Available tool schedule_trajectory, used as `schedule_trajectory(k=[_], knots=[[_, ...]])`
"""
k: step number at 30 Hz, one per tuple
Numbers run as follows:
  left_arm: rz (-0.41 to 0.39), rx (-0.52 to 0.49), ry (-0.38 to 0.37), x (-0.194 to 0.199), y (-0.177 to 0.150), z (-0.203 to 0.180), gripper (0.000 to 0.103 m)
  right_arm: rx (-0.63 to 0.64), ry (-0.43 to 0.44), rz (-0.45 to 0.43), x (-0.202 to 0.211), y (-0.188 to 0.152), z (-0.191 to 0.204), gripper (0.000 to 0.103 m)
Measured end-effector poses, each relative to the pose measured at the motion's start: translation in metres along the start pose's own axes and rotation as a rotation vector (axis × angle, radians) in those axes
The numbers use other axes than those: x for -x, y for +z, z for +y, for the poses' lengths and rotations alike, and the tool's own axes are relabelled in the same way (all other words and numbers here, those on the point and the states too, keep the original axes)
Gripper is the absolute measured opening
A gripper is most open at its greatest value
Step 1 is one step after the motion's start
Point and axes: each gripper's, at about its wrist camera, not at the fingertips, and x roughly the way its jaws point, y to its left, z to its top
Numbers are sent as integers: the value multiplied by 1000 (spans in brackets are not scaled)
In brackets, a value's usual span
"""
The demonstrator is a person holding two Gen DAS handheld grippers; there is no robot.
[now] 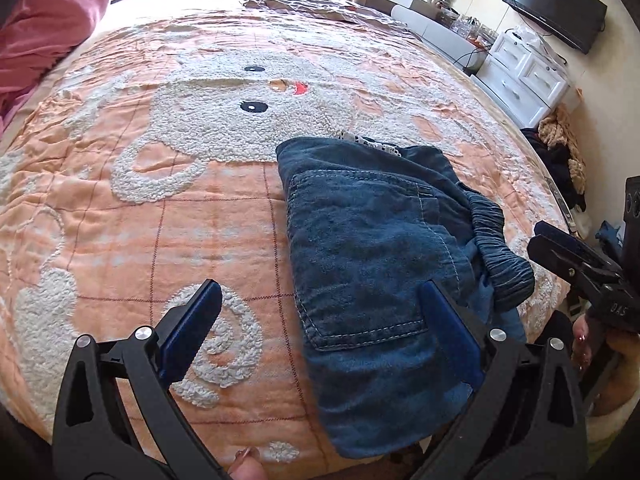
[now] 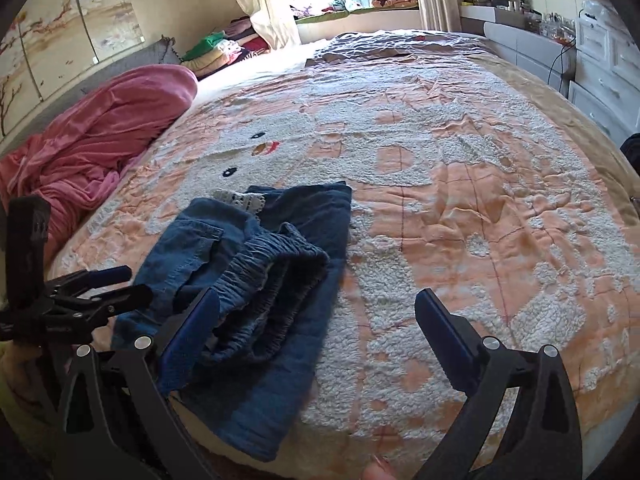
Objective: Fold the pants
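The blue denim pants (image 1: 360,232) lie folded into a compact stack on the peach bedspread (image 1: 160,220), back pocket up, elastic waistband (image 1: 504,264) bunched on the right side. My left gripper (image 1: 320,287) is open just above them, its right finger over the pocket and its left finger over bare bedspread. In the right wrist view the pants (image 2: 280,340) sit at lower left with the waistband (image 2: 272,268) raised in a loop. My right gripper (image 2: 317,295) is open, with its left finger beside the waistband and its right finger over the bedspread (image 2: 480,220). Neither holds cloth.
A pink blanket (image 2: 100,132) is heaped along the bed's left side. Folded clothes (image 2: 224,46) are stacked by the curtain. White drawers (image 1: 520,76) and a wall TV (image 1: 556,4) stand to the right. Dark clothes (image 1: 560,152) hang at the bed's right edge.
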Motion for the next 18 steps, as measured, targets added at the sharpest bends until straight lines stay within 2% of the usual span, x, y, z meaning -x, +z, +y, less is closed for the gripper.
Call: schedule_trajectory(k=[2, 3, 4, 8, 11, 14, 18], knots=[[5, -9, -5, -5, 0, -1, 93, -10, 3, 27, -9, -2, -5, 92], [8, -11, -6, -9, -1, -2, 93, -26, 27, 44, -14, -3, -9, 82], [14, -13, -8, -12, -2, -2, 93, -43, 47, 64, -19, -4, -11, 79], [29, -10, -25, -22, -2, -4, 93, -76, 98, 115, -38, -6, -13, 73], [29, -9, -31, -25, -1, -4, 93, -110, 149, 122, -47, -5, -16, 71], [30, -6, -37, -27, -1, -5, 93, -133, 206, 122, -51, -4, -16, 59], [31, 8, -52, -30, 0, -5, 93, -152, 229, 124, -55, -5, -18, 57]])
